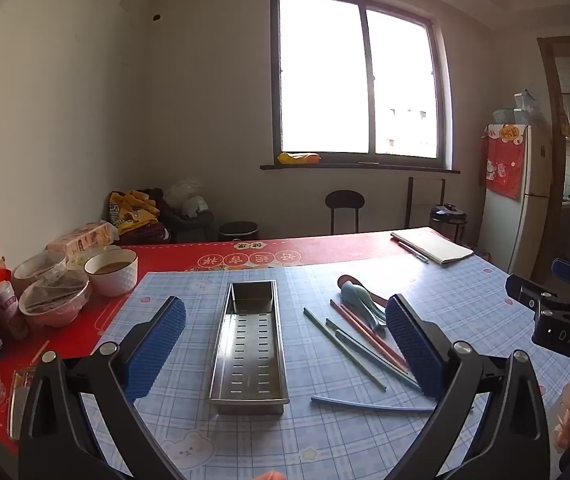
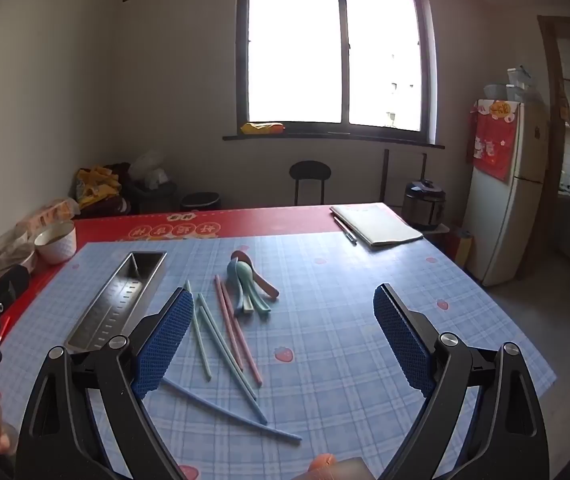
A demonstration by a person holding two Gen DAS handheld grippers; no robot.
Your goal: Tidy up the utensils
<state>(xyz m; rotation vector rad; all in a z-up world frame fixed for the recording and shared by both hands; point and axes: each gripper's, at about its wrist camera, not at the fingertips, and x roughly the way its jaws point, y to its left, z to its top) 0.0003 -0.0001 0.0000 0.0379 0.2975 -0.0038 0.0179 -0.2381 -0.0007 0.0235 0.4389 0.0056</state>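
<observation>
On the table [image 1: 485,292], the tray [image 1: 251,344] lies left of the chopsticks [image 1: 365,344]; spoons [image 1: 365,300] sit just behind them (overlapping), bowls [image 1: 85,276] far left, notebook [image 1: 431,246] far right.

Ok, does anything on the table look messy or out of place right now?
Yes. The chopsticks lie scattered and crossing on the blue mat beside a heap of spoons, while the steel tray meant for them sits empty.

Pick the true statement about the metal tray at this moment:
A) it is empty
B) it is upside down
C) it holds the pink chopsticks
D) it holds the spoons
A: the metal tray shows only its bare slotted floor, while the chopsticks and spoons lie on the tablecloth beside it.
</observation>
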